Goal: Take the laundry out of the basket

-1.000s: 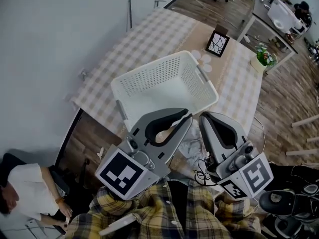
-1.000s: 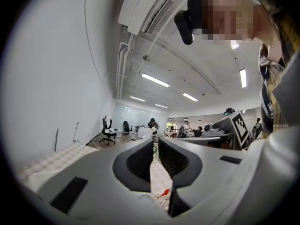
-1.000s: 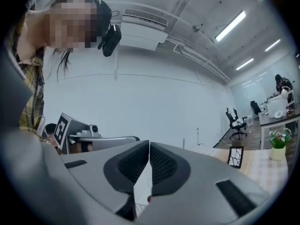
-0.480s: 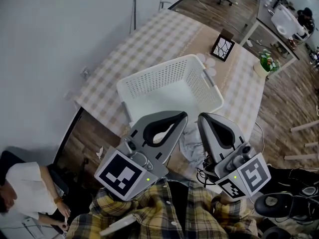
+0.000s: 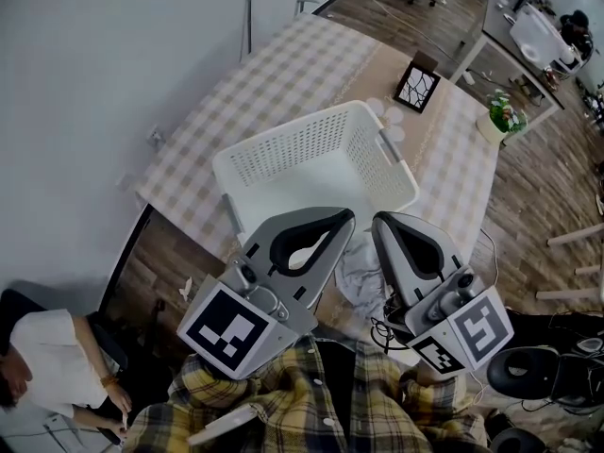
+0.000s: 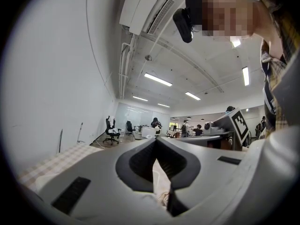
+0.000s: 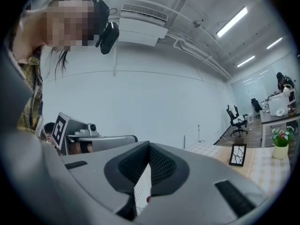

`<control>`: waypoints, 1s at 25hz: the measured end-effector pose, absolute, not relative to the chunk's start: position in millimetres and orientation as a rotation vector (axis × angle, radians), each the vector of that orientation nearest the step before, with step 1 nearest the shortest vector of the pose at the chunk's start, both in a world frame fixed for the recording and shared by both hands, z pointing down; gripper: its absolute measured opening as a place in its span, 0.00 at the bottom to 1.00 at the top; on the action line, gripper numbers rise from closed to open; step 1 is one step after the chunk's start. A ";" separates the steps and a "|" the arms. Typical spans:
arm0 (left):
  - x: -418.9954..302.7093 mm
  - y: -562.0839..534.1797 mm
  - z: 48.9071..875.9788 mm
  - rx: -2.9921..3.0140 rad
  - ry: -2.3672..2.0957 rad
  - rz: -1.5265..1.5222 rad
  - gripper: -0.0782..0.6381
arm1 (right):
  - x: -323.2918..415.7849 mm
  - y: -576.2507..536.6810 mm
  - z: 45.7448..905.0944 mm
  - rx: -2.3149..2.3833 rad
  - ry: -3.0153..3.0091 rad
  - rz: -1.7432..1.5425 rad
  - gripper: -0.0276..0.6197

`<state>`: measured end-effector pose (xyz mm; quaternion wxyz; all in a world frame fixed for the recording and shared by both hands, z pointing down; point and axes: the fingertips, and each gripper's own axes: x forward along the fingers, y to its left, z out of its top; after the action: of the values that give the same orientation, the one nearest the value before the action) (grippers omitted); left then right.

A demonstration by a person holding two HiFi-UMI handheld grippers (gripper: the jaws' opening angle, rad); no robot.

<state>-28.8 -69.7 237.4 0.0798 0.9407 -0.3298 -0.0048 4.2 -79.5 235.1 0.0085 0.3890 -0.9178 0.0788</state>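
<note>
The white perforated laundry basket [image 5: 293, 151] stands on the checked table [image 5: 283, 74]; its inside looks white and bare. A pale crumpled cloth [image 5: 361, 272] lies at the table's near edge, below and between my two grippers. My left gripper [image 5: 351, 217] is shut and holds nothing, its tips over the basket's near rim. In the left gripper view its jaws [image 6: 156, 139] meet, pointing across the room. My right gripper [image 5: 377, 223] is also shut and holds nothing, next to the left one. The right gripper view shows closed tips [image 7: 149, 145] with the basket's mesh [image 7: 142, 190] behind them.
A framed picture [image 5: 413, 85] and a small potted plant [image 5: 500, 113] stand at the table's far end. Cables [image 5: 382, 333] hang near the front edge. A person [image 5: 47, 366] sits at lower left by the white wall. Office chairs and desks fill the room beyond.
Both grippers stay almost where they were, in front of the basket; only the view has shifted slightly.
</note>
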 end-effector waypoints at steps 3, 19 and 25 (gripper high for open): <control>-29.2 -71.0 235.8 2.814 -0.979 -0.007 0.13 | 2.6 -80.5 233.6 1.206 -2.866 0.251 0.04; -11.0 -74.4 250.3 2.816 -0.970 0.007 0.13 | 17.2 -82.1 248.7 1.188 -2.868 0.270 0.04; -9.0 -74.6 252.8 2.818 -0.977 0.011 0.13 | 21.2 -81.8 251.3 1.191 -2.867 0.270 0.04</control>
<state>-9.0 -74.6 252.8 0.0793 0.9418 -0.3266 0.0037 21.2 -81.8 251.3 0.0126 0.3821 -0.9200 0.0866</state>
